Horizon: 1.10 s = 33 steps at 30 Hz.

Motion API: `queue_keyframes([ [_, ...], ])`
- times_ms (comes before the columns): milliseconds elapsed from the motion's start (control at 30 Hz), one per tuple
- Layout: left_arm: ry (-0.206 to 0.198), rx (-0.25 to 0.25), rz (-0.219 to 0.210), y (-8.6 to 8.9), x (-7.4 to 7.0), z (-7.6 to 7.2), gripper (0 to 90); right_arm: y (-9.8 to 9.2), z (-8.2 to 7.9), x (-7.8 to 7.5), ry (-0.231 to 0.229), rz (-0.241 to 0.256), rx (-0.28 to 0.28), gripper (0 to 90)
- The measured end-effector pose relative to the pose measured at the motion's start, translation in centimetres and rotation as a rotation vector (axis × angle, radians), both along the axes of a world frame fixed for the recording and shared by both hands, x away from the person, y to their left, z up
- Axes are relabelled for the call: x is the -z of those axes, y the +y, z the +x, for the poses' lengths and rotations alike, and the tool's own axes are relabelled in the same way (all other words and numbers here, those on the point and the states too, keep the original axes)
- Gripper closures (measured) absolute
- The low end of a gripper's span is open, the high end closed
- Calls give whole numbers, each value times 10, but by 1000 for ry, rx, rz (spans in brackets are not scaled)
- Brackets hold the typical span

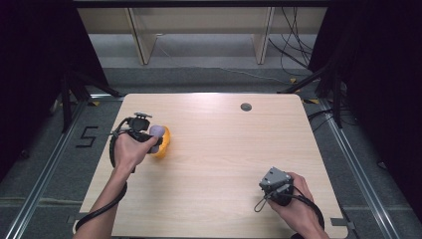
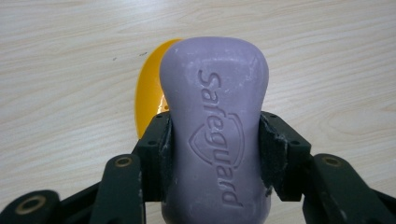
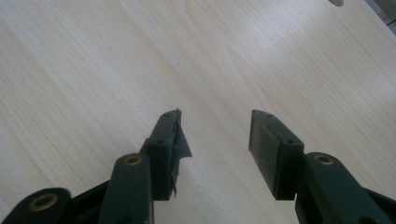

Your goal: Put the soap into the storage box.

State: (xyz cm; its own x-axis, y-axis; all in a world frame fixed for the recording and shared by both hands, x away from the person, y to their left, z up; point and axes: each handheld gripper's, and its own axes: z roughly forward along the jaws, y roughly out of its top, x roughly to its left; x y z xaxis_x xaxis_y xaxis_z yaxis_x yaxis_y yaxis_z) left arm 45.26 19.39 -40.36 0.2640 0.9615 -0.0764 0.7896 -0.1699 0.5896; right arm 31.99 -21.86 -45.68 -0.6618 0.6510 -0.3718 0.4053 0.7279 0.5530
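Two grippers: left gripper (image 1: 149, 137) clamping purple soap (image 2: 215, 126) near table (image 1: 224, 149) edge, right gripper (image 3: 215, 135) fingers agape.

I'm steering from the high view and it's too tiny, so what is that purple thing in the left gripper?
Observer: A purple soap bar, pinched between the left gripper fingers.
Operator: Does it say anything?
Observer: Yes, "Safeguard" is pressed into its face, with a shield outline.
Operator: Is the right gripper holding something too?
Observer: No, the right gripper is open with bare wooden table between its fingers.
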Motion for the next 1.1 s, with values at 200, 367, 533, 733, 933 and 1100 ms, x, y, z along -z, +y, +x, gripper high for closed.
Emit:
queue_keyframes([
  [200, 7, -8, 1, 2, 4, 4, 491, 0, 0, 0, 0, 2, 2, 544],
  [367, 13, -16, 5, 2, 7, 6, 491, 0, 0, 0, -2, 2, 3, 543],
  [533, 16, -16, 16, 4, 10, 9, 491, 0, 0, 0, -2, 3, 3, 543],
  [733, 14, -24, 12, 4, 13, 11, 492, 0, 0, 0, 0, 4, 6, 543],
  [933, 12, -30, 26, 6, 14, 13, 491, 0, 0, 0, 1, 3, 1, 543],
  [1100, 19, -31, 24, 5, 16, 16, 492, 0, 0, 0, 4, 4, 3, 543],
])
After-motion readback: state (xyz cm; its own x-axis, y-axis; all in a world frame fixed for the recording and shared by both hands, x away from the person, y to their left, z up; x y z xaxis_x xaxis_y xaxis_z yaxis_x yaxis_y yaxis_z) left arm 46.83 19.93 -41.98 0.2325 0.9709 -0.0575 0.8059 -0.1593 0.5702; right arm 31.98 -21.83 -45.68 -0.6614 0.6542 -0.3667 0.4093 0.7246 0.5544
